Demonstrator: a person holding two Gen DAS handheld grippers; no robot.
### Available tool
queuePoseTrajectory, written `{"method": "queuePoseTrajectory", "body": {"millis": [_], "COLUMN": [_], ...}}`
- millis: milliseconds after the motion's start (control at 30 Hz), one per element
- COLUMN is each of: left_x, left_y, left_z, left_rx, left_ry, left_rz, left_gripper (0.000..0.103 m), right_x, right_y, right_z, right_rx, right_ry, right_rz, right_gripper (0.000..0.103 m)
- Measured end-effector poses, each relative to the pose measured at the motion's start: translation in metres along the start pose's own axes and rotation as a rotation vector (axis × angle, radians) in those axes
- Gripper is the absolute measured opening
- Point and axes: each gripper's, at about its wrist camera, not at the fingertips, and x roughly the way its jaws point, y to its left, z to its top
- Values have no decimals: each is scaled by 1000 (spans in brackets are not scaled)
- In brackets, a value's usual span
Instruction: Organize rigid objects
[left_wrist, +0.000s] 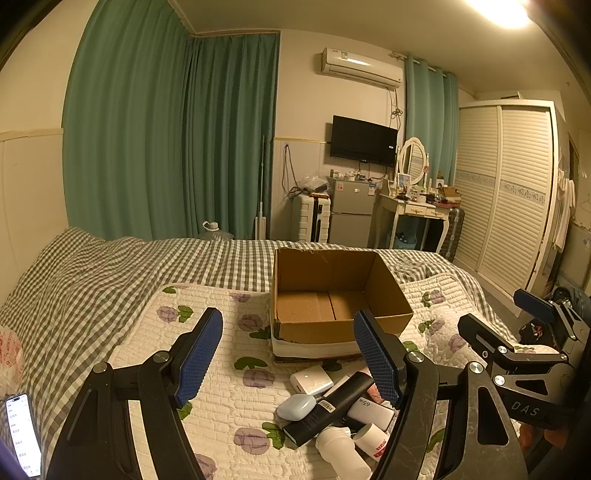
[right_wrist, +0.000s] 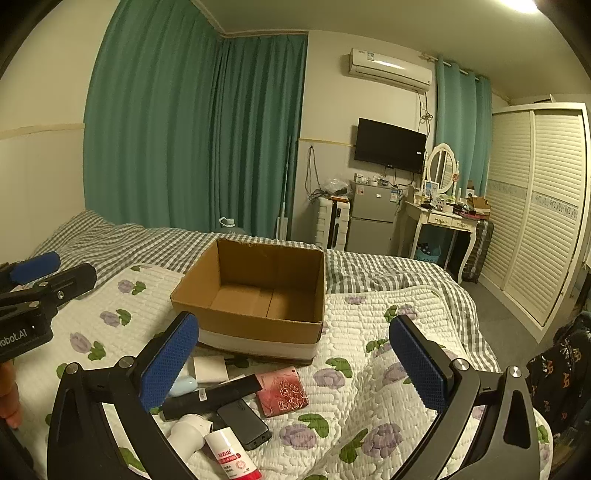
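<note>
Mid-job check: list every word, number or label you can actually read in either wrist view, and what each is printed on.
"65w": white charger block in the pile.
"DAS": body of the right gripper, seen from the left wrist.
"obot.AI", cut off at the frame edge: body of the left gripper, seen from the right wrist.
Unreadable: red label on the white tube, sticker on the long black device, phone screen, air conditioner labels.

We see an open cardboard box (right_wrist: 255, 291) upright on the bed's quilt, and heaped just before it a black bar (right_wrist: 214, 397), red wallet (right_wrist: 282, 391), white charger (left_wrist: 312, 380) and glue bottle (right_wrist: 231, 456)
</note>
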Motion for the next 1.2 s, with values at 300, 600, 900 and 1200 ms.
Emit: {"method": "queuePoseTrajectory", "body": {"millis": [300,600,900,1200], "left_x": [1,13,47,61], "left_y": [-1,0,-2,-13], "left_z": [0,-17,-57,-73], "left_rx": [-7,-8,3,38], "left_ry": [12,82,247,318], "left_rz": [5,15,46,54], "left_gripper": [76,76,76,76], "right_x": [2,30,89,98], "right_y": [5,19,40,48], "right_z": [2,-37,-122,-144], "right_rx": [-29,-115,-185,-182], "right_ry": [13,160,481,561], "right_rz": [25,75,226,329], "right_gripper": [103,103,81,40]}}
